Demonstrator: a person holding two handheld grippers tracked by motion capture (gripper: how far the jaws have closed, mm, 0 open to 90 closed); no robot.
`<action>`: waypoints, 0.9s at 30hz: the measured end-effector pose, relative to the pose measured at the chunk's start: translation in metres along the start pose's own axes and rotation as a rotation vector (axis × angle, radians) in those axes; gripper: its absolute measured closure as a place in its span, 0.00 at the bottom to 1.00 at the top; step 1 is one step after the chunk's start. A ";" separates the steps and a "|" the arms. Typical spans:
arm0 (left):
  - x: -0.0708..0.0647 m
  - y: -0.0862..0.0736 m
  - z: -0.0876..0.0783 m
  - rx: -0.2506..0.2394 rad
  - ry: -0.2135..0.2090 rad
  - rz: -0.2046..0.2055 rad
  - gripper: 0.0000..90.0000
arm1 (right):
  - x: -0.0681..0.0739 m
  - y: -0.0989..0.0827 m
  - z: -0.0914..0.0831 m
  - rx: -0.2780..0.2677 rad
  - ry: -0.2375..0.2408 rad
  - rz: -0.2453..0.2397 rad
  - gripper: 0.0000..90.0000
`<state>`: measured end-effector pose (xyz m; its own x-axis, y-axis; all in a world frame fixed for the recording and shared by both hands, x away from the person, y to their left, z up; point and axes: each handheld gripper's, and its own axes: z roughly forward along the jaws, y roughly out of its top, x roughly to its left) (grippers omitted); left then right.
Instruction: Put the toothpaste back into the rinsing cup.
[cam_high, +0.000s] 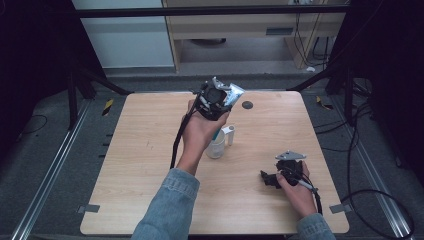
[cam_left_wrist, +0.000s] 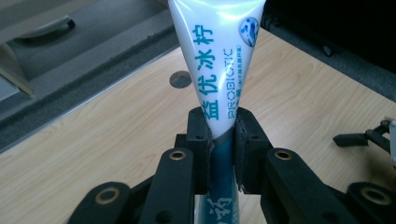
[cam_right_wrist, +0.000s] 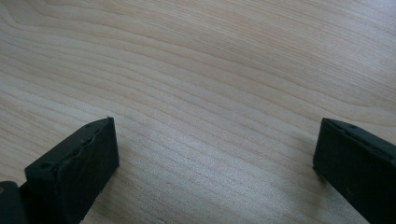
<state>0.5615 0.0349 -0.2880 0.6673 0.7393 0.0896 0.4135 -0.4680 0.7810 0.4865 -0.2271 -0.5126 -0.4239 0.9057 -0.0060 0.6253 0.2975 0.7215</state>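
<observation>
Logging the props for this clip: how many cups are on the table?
1. A white cup with a handle stands near the table's centre, partly behind the left hand; nothing else cup-like shows.

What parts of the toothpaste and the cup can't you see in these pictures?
- Toothpaste tube cap end: left gripper view, hidden behind the left gripper, whose jaws clamp the tube.
- Tube's wide end: cut off by that view's top edge.
- White cup: high view, partly covered by the left hand; its contents are too small to tell.
</observation>
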 end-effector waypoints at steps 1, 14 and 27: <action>0.000 0.001 0.000 -0.004 0.001 0.005 0.87 | 0.000 0.000 0.000 0.000 0.000 0.000 0.00; -0.004 0.007 0.005 -0.127 0.023 0.019 0.87 | 0.000 0.000 0.000 0.000 0.002 0.001 0.00; -0.009 0.006 0.006 -0.173 0.032 0.028 0.87 | 0.000 0.000 0.000 0.003 0.002 -0.010 0.00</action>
<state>0.5619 0.0230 -0.2875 0.6559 0.7436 0.1298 0.2805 -0.3998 0.8726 0.4865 -0.2276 -0.5126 -0.4312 0.9022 -0.0118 0.6231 0.3072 0.7193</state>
